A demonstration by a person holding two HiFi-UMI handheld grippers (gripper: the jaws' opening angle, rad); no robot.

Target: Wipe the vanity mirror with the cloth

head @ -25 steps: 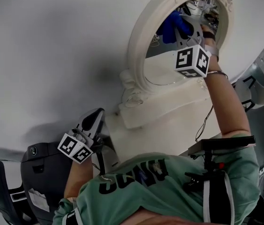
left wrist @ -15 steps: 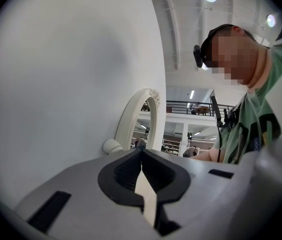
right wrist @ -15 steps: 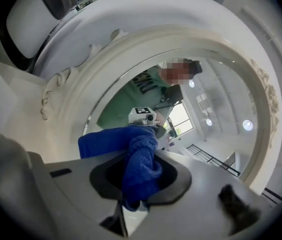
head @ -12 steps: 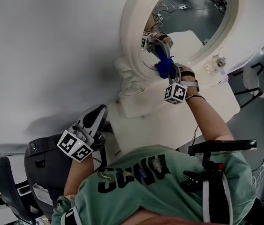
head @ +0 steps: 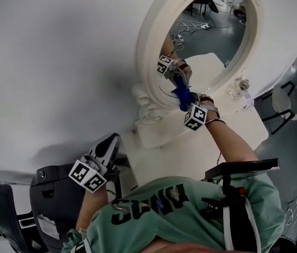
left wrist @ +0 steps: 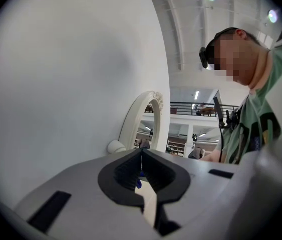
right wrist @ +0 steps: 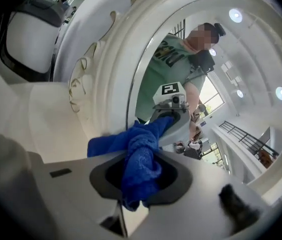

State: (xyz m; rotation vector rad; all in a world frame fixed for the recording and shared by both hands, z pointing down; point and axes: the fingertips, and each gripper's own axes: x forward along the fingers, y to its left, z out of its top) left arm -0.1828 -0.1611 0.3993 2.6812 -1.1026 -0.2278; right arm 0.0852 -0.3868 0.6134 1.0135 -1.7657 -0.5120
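Observation:
An oval vanity mirror in an ornate cream frame [head: 149, 41] stands against the white wall. My right gripper [head: 183, 98] is shut on a blue cloth [head: 182, 95] and holds it against the lower left part of the glass [head: 217, 41]. In the right gripper view the cloth [right wrist: 139, 156] bunches between the jaws of the right gripper [right wrist: 142, 151] and touches its own reflection by the frame [right wrist: 105, 69]. My left gripper [head: 108, 135] hangs low at the left, shut and empty, far from the mirror. From the left gripper [left wrist: 142, 156] the mirror frame [left wrist: 139, 115] shows edge-on.
The mirror stands on a white vanity top [head: 190, 141]. A small bottle-like item [head: 241, 85] sits on that top to the right of the mirror. A dark chair [head: 53, 194] is below my left gripper, and a white chair [head: 291, 101] stands at the right.
My right gripper has carried the cloth from the top of the glass down to its lower left part. The left gripper has stayed where it was.

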